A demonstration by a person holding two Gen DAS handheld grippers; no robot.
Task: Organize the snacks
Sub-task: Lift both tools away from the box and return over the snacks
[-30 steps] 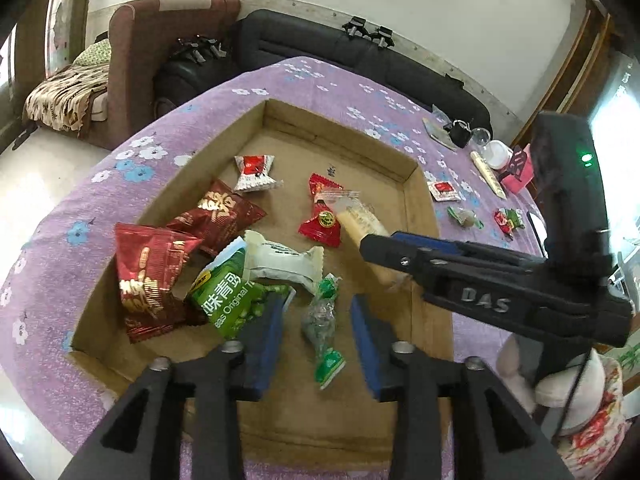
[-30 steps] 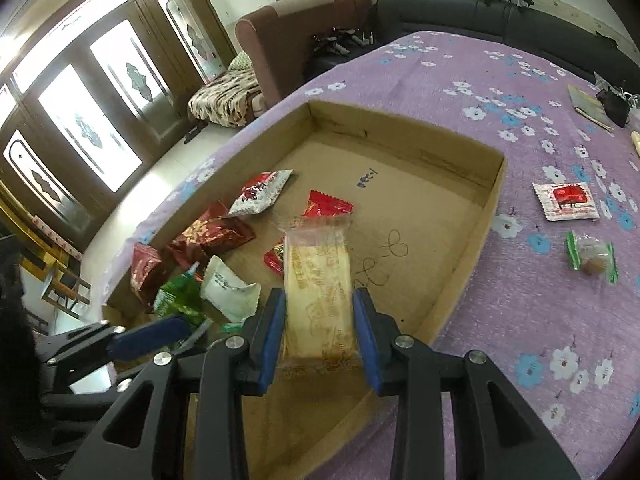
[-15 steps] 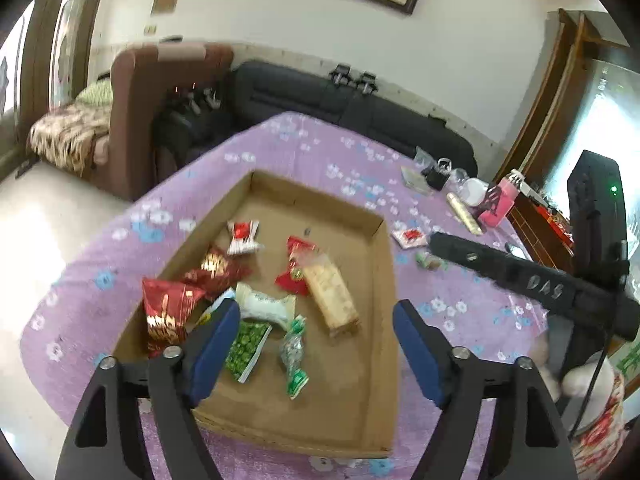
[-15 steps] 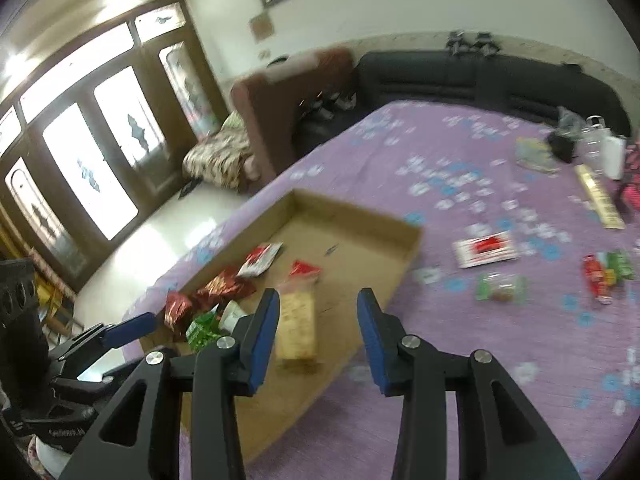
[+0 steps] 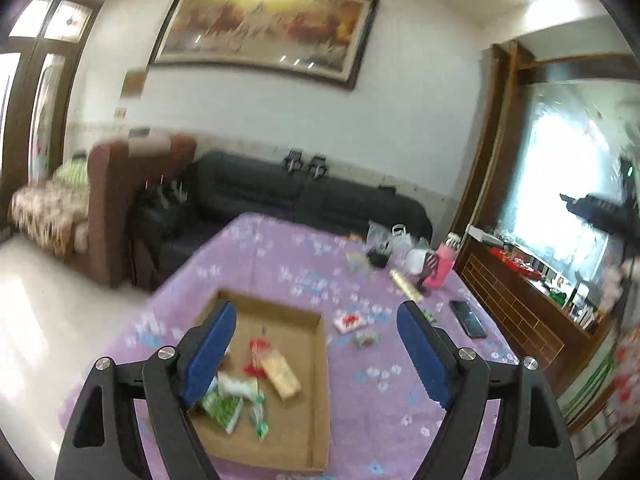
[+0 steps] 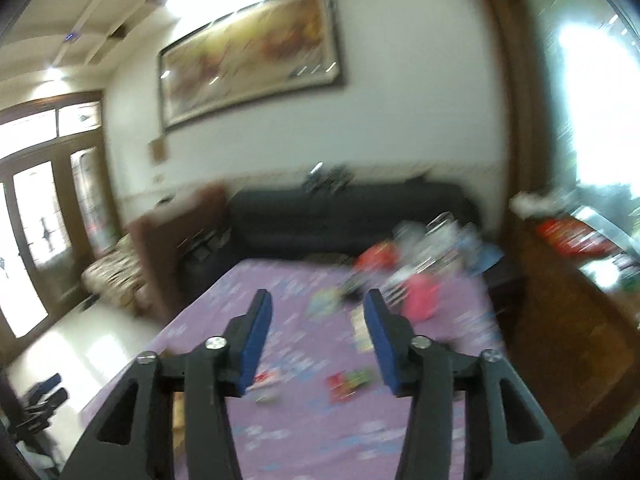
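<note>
Both grippers are spread wide with nothing between their pads: the left gripper (image 5: 316, 356) high over the box (image 5: 318, 392), the right gripper (image 6: 318, 344) over the purple cloth (image 6: 320, 432). Several snacks (image 5: 248, 380) lie in the box; two packets (image 5: 356, 328) sit beside it on the cloth. Beyond stands a dark sofa (image 5: 304, 196).
</note>
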